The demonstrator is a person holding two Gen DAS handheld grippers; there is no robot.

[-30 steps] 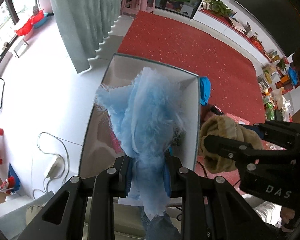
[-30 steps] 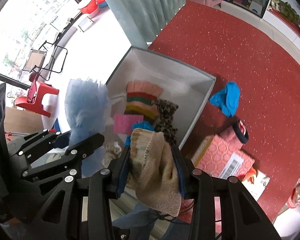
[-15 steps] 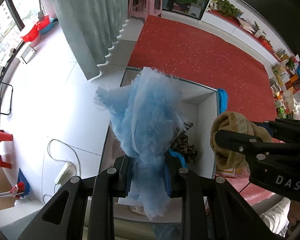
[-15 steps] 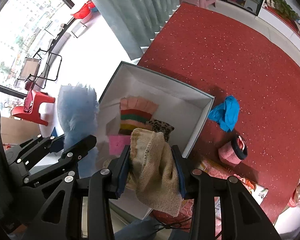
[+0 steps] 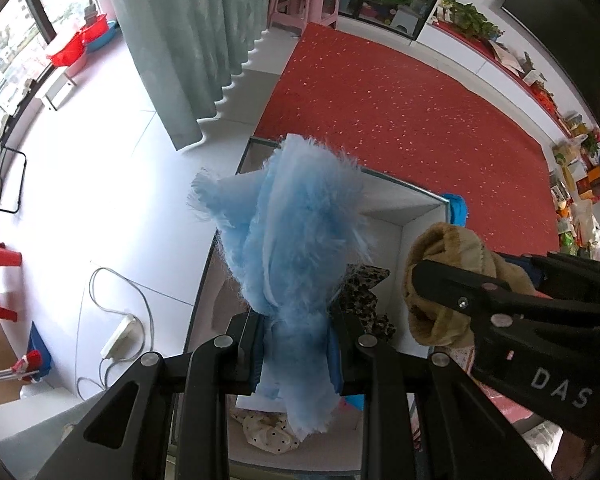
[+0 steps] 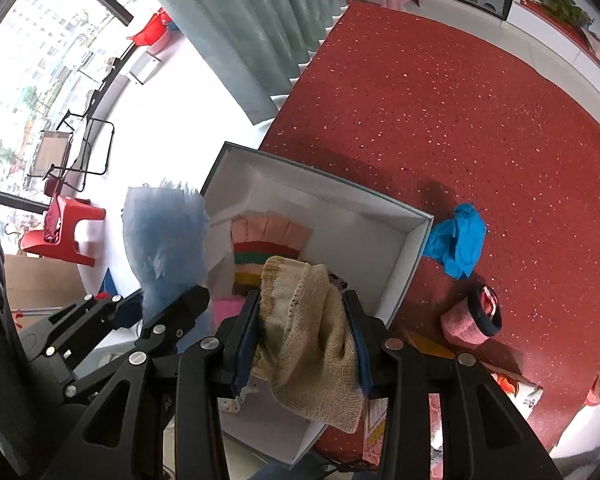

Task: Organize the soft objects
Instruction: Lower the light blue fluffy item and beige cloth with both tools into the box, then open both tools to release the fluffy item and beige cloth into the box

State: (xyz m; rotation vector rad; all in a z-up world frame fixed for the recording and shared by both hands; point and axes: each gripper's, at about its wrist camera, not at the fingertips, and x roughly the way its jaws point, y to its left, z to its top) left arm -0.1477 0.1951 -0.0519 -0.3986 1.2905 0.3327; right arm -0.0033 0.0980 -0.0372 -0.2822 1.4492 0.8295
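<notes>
Pointing steeply down over the white box (image 6: 410, 258), jaws clamp blue fluffy cloth (image 5: 296, 240) and tan knit (image 6: 308, 320).

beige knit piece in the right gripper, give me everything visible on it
The beige knit piece is a coarse, loosely woven tan fabric, crumpled and folded, with a ribbed, slightly darker-flecked edge at its top. It is pinched between the right gripper pads, bunched above them and hanging limp below. It is held over the open white box, touching only the pads.
</notes>
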